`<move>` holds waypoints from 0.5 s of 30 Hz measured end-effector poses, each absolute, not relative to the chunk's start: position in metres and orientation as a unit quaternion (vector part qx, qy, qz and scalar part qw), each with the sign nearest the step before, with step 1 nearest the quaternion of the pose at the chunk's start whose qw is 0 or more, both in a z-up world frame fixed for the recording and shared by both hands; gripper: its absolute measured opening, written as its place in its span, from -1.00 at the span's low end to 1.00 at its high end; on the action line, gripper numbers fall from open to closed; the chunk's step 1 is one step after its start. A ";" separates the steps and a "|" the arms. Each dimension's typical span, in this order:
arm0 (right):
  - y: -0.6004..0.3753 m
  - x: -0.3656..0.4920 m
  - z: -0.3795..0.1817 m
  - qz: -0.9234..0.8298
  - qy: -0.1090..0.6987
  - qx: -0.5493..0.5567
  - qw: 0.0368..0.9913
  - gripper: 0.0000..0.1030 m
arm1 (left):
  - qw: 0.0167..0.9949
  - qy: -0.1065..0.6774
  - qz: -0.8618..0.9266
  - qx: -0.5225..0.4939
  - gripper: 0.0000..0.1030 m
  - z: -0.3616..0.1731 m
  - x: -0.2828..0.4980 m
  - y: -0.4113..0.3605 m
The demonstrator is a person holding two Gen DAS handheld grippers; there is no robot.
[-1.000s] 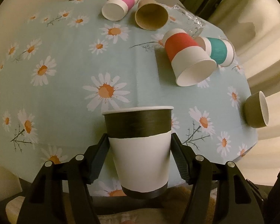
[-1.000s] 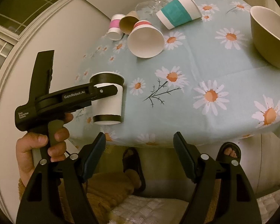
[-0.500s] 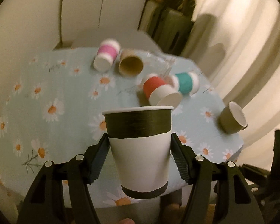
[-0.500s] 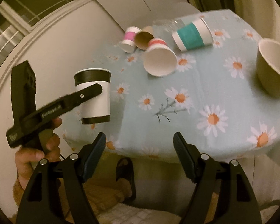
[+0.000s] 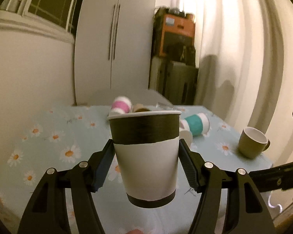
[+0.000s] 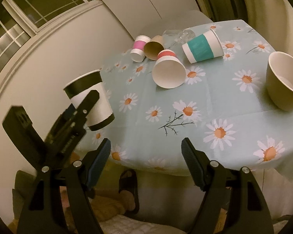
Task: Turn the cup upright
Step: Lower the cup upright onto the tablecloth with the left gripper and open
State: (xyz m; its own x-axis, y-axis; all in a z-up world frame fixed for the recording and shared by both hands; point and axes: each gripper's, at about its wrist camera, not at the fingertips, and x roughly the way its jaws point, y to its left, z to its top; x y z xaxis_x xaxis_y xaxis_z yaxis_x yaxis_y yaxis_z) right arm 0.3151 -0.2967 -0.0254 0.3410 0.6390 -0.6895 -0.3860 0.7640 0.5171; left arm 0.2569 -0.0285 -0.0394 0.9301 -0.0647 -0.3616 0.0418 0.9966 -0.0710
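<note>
held cup (image 5: 146, 156): between left gripper (image 5: 146, 165) fingers, off the table's (image 6: 146, 128) left edge
5 cups (image 6: 169, 72): far side
mug (image 6: 283, 81): right

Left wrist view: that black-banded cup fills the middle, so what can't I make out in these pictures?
- Red-banded cup: in the left wrist view the black-banded paper cup hides nearly all of it.
- Clear plastic cup: transparent and small in both views, so its outline is uncertain.
- Olive mug: cut off by the right edge of the right wrist view.
- Cabinet shelves: blurred in the left wrist view.
</note>
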 end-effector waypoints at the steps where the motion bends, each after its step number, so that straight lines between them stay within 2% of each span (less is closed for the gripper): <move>1: -0.299 0.316 -0.025 0.317 0.478 0.133 0.808 0.44 | 0.986 0.163 -0.024 -0.026 0.24 -0.044 0.253 -0.033; 8: -0.310 0.317 -0.026 0.311 0.477 0.130 0.812 0.44 | 0.994 0.107 0.018 -0.013 0.24 -0.072 0.243 -0.046; 15: -0.308 0.319 -0.030 0.313 0.484 0.112 0.809 0.44 | 0.993 0.085 0.077 0.005 0.24 -0.096 0.242 -0.043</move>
